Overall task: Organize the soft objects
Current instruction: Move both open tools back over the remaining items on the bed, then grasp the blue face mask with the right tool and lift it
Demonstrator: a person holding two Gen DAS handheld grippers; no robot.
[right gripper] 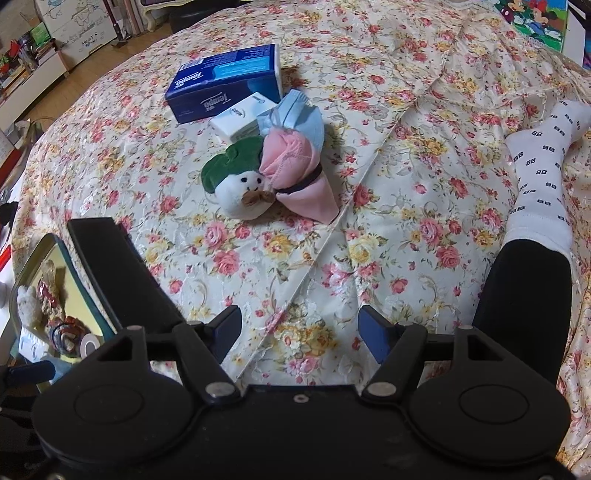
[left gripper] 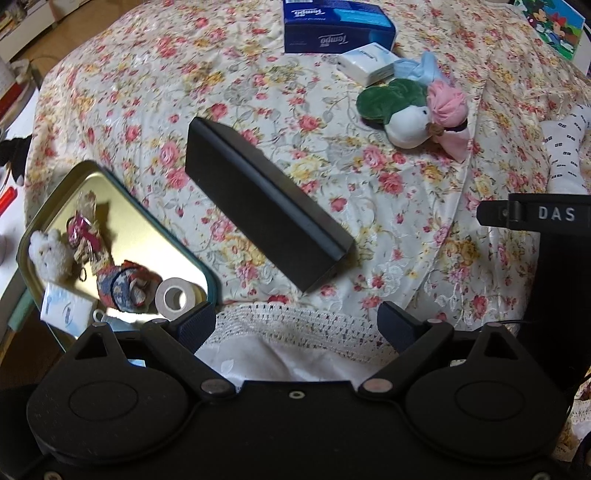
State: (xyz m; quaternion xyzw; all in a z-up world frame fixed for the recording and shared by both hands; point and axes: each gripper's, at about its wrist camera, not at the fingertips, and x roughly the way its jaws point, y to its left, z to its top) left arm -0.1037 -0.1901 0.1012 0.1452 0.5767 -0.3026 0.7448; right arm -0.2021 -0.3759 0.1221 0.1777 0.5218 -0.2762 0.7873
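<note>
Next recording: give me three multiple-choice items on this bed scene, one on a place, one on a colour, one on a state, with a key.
1. Where does the roll of white tape lie?
A. in the gold tin tray
B. on the blue tissue box
C. beside the white sock

2. What colour is the cap of the white plush toy?
A. red
B. green
C. yellow

3. How do the jaws of the right hand-held gripper stand?
A. clamped on the plush toy
B. clamped on the pink cloth bundle
C. apart, with nothing between them

Key:
1 A, the roll sits at the tray's near corner, next to the patterned cloth bundle.
2 B, a green cap tops its white face.
3 C, only the floral bedspread shows between the fingers; the pink cloth bundle lies farther off.
</note>
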